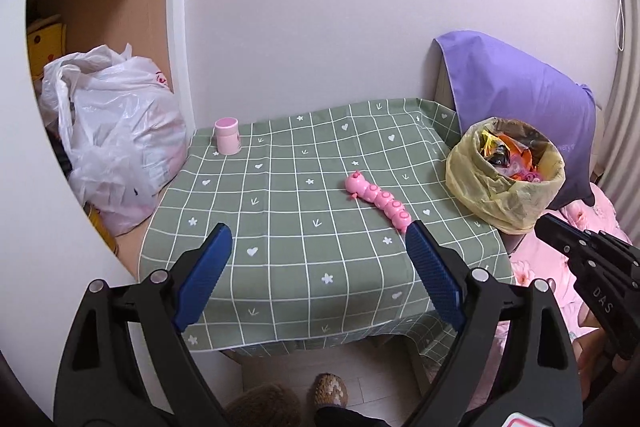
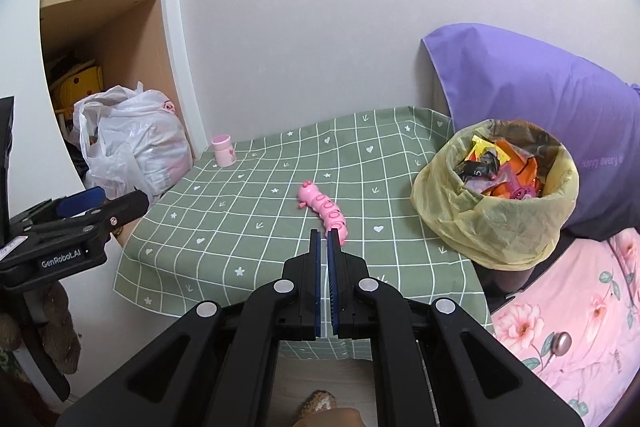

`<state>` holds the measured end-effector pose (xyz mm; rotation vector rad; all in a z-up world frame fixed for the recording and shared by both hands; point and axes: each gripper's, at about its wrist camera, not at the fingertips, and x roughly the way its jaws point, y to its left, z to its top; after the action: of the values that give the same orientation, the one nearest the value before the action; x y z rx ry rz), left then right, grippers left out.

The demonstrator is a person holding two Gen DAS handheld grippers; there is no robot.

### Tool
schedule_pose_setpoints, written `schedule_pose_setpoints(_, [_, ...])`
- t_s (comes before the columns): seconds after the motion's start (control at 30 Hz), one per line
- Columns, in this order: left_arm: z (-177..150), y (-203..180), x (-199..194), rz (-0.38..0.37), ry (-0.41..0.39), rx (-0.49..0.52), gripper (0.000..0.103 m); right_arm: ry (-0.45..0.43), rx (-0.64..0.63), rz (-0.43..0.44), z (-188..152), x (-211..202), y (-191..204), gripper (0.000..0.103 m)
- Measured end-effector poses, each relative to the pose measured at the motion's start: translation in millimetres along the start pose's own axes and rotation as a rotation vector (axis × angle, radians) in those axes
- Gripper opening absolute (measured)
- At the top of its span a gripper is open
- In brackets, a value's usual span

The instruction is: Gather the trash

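just beyond the closed, empty right hand-held gripper (image 2: pixel 323 237) lies a pink caterpillar toy (image 2: pixel 322 211), seemingly untouched.

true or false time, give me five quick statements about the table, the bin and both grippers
1. The left gripper is open with nothing between its fingers. True.
2. The right gripper grips a wrapper. False: it is shut and holds nothing.
3. The pink caterpillar toy lies inside the trash bin. False: it lies on the green checked tablecloth, apart from the bin.
4. The bin is lined with a yellow bag and holds colourful wrappers. True.
5. The pink cup lies on its side. False: it stands upright near the table's far left corner.
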<state>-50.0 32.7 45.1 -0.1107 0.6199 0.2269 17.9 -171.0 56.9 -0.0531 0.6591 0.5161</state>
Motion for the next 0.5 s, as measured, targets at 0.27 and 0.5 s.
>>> schedule_pose_setpoints(0.27, [-2,1,-13,-0.006,-0.012,0.004,0.084,-0.016,-0.015,0.005,-5,-12,10,0.006])
schedule_pose_setpoints(0.5, [-5,-4,-17,-0.023,-0.012,0.019,0.084,-0.026,-0.002,-0.006,-9,-22,8,0.006])
